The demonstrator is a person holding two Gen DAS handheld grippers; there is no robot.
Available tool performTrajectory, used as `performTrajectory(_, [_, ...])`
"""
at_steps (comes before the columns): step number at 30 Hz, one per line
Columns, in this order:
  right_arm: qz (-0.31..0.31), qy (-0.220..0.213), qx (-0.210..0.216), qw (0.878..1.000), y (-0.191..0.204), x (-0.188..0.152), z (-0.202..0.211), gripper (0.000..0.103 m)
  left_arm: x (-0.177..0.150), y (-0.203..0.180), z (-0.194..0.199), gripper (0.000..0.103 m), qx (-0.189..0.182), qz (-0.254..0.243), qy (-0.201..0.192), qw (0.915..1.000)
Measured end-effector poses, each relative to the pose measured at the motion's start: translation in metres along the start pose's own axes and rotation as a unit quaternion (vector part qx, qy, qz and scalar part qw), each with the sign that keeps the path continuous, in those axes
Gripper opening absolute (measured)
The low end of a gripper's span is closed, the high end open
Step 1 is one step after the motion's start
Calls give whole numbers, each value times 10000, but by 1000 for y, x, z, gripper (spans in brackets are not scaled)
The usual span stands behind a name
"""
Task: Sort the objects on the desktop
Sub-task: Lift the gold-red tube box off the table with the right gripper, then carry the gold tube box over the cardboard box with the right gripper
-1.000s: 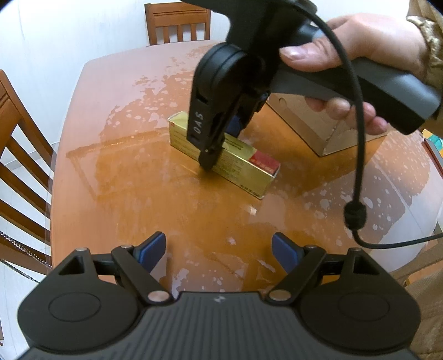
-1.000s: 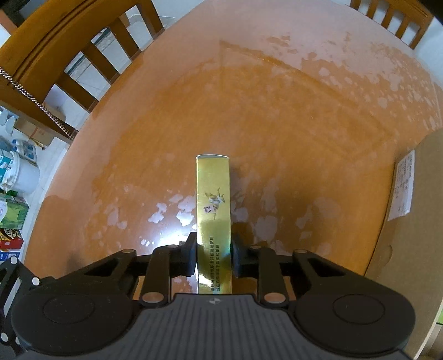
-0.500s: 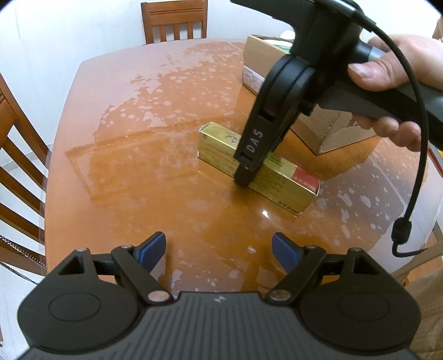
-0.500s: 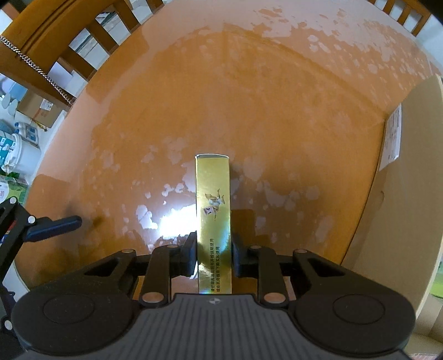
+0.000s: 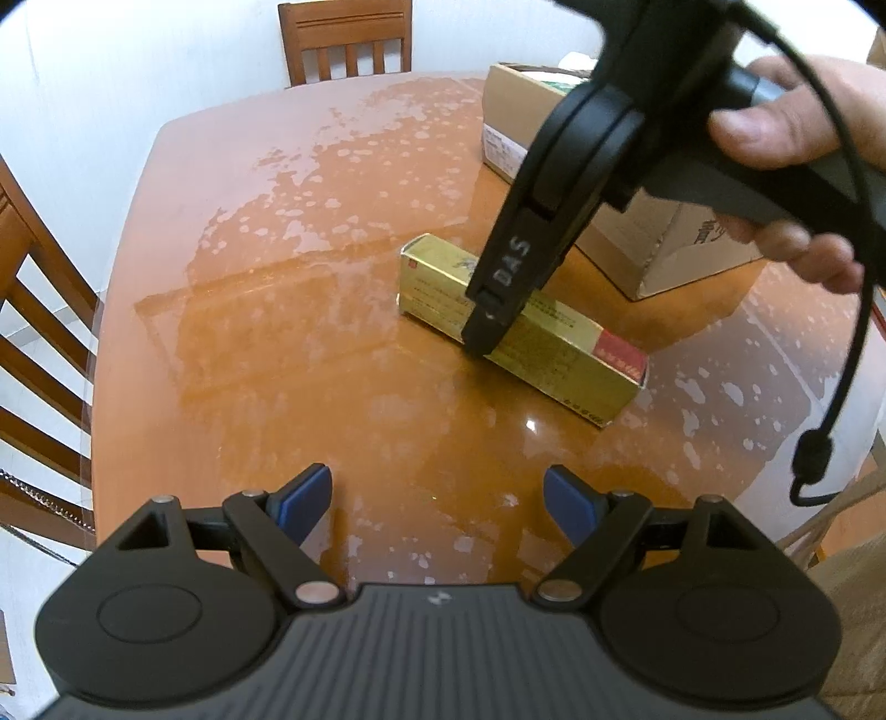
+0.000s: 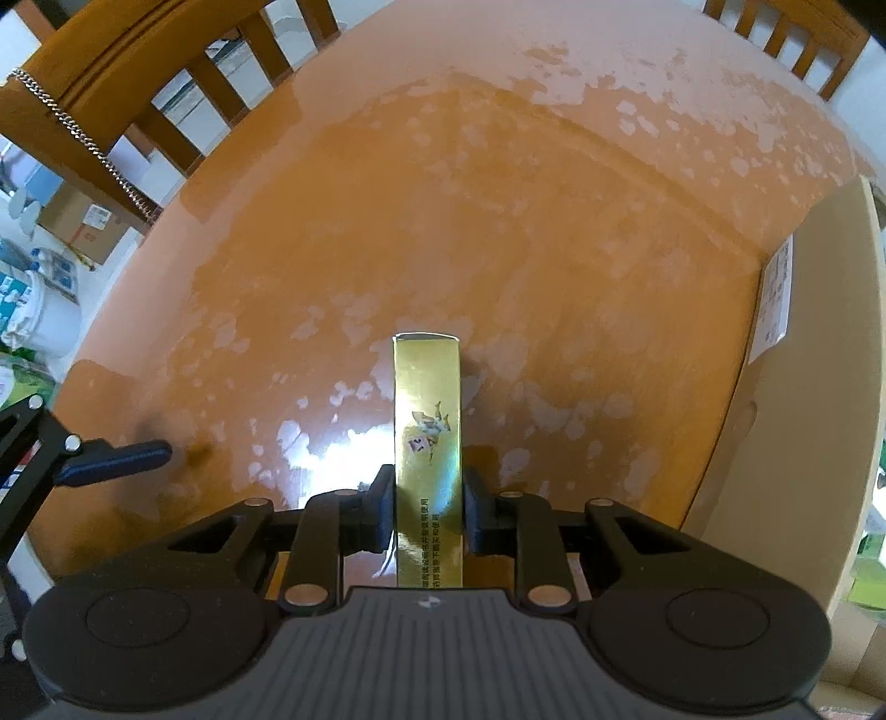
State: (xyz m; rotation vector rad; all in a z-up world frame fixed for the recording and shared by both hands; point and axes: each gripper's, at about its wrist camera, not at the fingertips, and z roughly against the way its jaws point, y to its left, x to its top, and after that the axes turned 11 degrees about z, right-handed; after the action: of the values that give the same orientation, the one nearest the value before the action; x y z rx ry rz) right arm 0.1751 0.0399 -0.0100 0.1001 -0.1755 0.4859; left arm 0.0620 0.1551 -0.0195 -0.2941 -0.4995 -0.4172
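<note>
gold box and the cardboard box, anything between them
Nothing: in the left wrist view only bare wet tabletop separates the gold box from the cardboard box.

Both views were bright and evenly lit, with daylight-like tone. The glossy table (image 6: 498, 221) threw a strong white glare patch just beside the gold box (image 6: 427, 443) in the right wrist view, and a small bright speck in the left. Shadows were soft and short. Fisheye distortion bent the table rim and chairs (image 5: 343, 39) near the edges, and the corners fell to black. Focus was sharp.
</note>
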Motion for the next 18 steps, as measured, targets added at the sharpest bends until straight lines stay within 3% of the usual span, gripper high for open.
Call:
performTrajectory(9, [-517, -557, 1018, 9919, -27, -15, 45, 28, 6, -16, 4, 84, 80, 63, 24, 9999])
performTrajectory(15, [-896, -1369, 1877, 9685, -66, -29, 103, 28, 19, -36, 11, 84, -13, 269, -52, 9996])
performTrajectory(18, [-1070, -1739, 1989, 9585, -102, -42, 131, 28, 29, -54, 11, 84, -25, 215, -141, 9997])
